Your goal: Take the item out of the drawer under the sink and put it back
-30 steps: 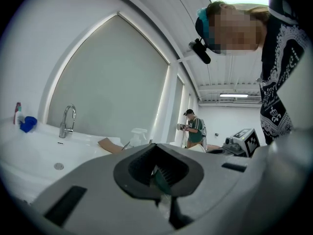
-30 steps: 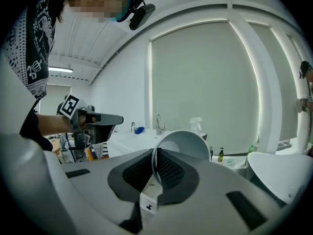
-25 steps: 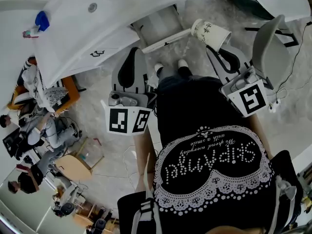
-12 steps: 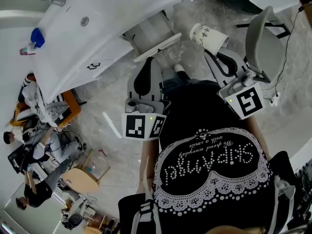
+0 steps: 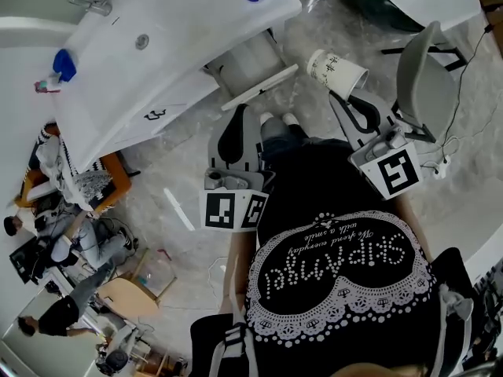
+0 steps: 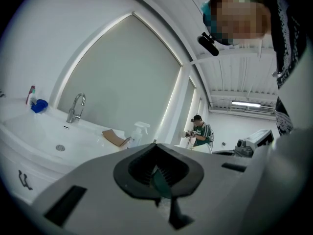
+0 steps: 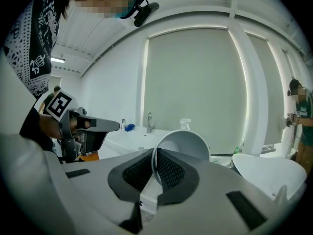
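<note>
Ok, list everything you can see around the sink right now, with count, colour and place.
sink: one, white, upper left of the head view
faucet: one, silver, at the sink's far edge
spray bottle: one, white, on the sink top
blue object: one, blue, on the sink's left edge
drawer: one, white, open under the sink
paper cup: one, white with dark print, right of the drawer
chair: one, grey, right of the cup
left gripper: one, grey, shut and empty, near the drawer
right gripper: one, grey, shut on the paper cup's rim

Lab mock bathroom: sink (image 5: 181, 45), faucet (image 5: 88, 1), workers (image 5: 78, 240)
</note>
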`<control>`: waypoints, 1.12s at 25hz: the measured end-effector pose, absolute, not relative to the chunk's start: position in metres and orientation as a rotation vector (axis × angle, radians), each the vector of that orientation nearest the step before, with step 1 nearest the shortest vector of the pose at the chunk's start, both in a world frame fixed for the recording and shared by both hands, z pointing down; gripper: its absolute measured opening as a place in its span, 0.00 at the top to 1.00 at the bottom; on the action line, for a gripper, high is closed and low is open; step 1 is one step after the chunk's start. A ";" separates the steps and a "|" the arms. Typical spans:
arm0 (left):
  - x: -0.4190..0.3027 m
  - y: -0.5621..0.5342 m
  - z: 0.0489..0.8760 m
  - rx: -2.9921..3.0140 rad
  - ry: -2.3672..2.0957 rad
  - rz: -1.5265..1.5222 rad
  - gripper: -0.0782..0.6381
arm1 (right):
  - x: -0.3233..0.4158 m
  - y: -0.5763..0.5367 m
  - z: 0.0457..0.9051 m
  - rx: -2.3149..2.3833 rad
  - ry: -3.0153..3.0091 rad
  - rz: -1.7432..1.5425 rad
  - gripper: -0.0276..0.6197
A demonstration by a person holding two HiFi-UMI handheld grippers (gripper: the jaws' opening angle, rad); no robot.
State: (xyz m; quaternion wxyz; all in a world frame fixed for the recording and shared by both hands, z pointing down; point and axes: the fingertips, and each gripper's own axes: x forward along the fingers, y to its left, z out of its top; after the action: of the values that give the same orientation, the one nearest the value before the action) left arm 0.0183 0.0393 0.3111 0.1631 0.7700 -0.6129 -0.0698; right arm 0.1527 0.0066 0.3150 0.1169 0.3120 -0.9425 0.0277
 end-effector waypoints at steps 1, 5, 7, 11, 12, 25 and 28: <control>0.017 0.039 0.313 2.190 -1.747 -0.191 0.89 | 0.150 0.005 0.315 0.920 -2.755 0.081 0.92; 0.007 0.034 0.310 2.204 -1.753 -0.174 0.89 | 0.136 -0.004 0.314 0.934 -2.728 0.081 0.92; -0.006 0.029 0.304 2.210 -1.771 -0.184 0.89 | 0.127 -0.009 0.313 0.937 -2.717 0.047 0.92; -0.033 0.029 0.300 2.161 -1.811 -0.196 0.89 | 0.112 -0.012 0.314 0.895 -2.652 -0.085 0.92; -0.038 0.030 0.299 2.147 -1.818 -0.203 0.89 | 0.110 -0.011 0.317 0.872 -2.627 -0.117 0.92; -0.086 0.032 0.314 2.100 -1.767 -0.185 0.89 | 0.067 -0.013 0.361 0.725 -2.351 -0.282 0.92; -0.098 0.036 0.315 2.064 -1.791 -0.201 0.89 | 0.056 -0.013 0.367 0.663 -2.309 -0.361 0.92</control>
State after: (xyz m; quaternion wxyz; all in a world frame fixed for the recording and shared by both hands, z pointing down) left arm -0.0976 0.0363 0.3151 0.1994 0.7383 -0.6403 -0.0720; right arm 0.0565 -0.0134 0.3673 0.3488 0.2559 -0.8908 -0.1392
